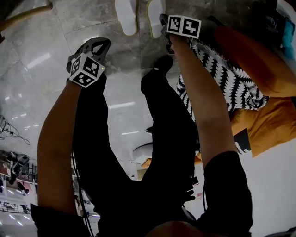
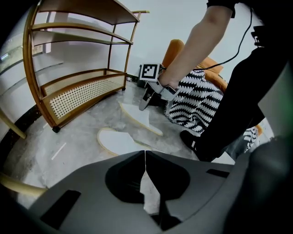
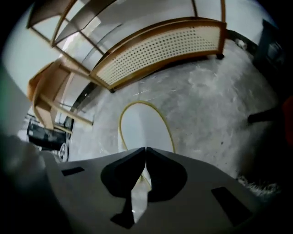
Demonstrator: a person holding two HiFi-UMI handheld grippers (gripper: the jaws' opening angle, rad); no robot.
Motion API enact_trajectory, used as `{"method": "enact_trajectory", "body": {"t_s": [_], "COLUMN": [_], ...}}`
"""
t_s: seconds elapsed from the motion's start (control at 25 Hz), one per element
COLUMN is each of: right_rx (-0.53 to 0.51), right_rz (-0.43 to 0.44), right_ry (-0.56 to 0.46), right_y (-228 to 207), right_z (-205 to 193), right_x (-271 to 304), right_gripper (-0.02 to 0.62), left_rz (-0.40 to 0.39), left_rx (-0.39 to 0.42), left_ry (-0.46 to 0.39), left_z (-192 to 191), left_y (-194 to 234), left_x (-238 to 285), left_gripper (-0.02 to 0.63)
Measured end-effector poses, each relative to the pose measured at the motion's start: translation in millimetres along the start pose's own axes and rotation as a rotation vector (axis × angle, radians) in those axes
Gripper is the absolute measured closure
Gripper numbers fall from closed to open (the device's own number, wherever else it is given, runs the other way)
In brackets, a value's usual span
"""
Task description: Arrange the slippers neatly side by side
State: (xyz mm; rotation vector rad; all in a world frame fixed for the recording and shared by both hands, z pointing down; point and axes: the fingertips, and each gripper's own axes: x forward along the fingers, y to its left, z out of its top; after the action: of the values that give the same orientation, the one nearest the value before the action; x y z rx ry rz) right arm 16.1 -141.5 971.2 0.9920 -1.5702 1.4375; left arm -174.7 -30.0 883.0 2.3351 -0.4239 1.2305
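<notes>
Nearly in line, the white left slipper [image 1: 126, 16] and right slipper [image 1: 155, 14] lie side by side on the glossy stone floor [image 1: 41, 78] at 12 o'clock in the head view, close together but apart. Both tools are clenched and appear empty. The left gripper [image 2: 145, 152] hangs at 10 o'clock with its jaws pressed together on nothing. The right gripper [image 3: 145, 150] hovers just over the near end of the right slipper, jaws together, with the slipper's yellow-trimmed rim showing past them rather than pinched between them. That closeness is the main hazard: a dip or sideways swing of the right gripper would likely catch the near end and skew it. So thin and light a slipper should skate easily on a polished floor, undoing the alignment. The person's black shoe [image 1: 163, 62], also at 12 o'clock just short of the pair, is a second threat, since a step forward could kick either one. The zebra-patterned cushion [image 1: 222, 74] at 2 o'clock crowds the right side, leaving little room for a correction there. From the left gripper view the two do not look quite parallel, though the wide lens may exaggerate this. A corrective nudge with clenched jaws risks pushing one too far.
</notes>
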Motion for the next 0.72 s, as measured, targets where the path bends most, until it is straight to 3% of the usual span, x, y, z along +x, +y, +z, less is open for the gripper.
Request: {"method": "enact_trajectory", "body": {"t_s": [0.12, 0.24, 0.44, 0.72], "right_rx": [0.194, 0.304, 0.359, 0.315], "right_rz": [0.037, 0.052, 0.032, 0.021], "right_ry": [-0.031, -0.049, -0.062, -0.057], "right_y": [2, 5, 9, 7], "right_z": [1, 4, 4, 11], "right_x": [19, 37, 59, 73], "right_gripper": [0.557, 0.557, 0.557, 0.557], "left_rz": [0.006, 0.018, 0.012, -0.007], "left_rx": [0.002, -0.012, -0.037, -0.064], "left_ry": [-0.024, -0.050, -0.044, -0.033], "left_z": [3, 3, -14, -33], "left_y": [5, 8, 2, -5], "left_x": [0, 1, 4, 8], "left_gripper": [0.588, 0.588, 0.588, 0.588]}}
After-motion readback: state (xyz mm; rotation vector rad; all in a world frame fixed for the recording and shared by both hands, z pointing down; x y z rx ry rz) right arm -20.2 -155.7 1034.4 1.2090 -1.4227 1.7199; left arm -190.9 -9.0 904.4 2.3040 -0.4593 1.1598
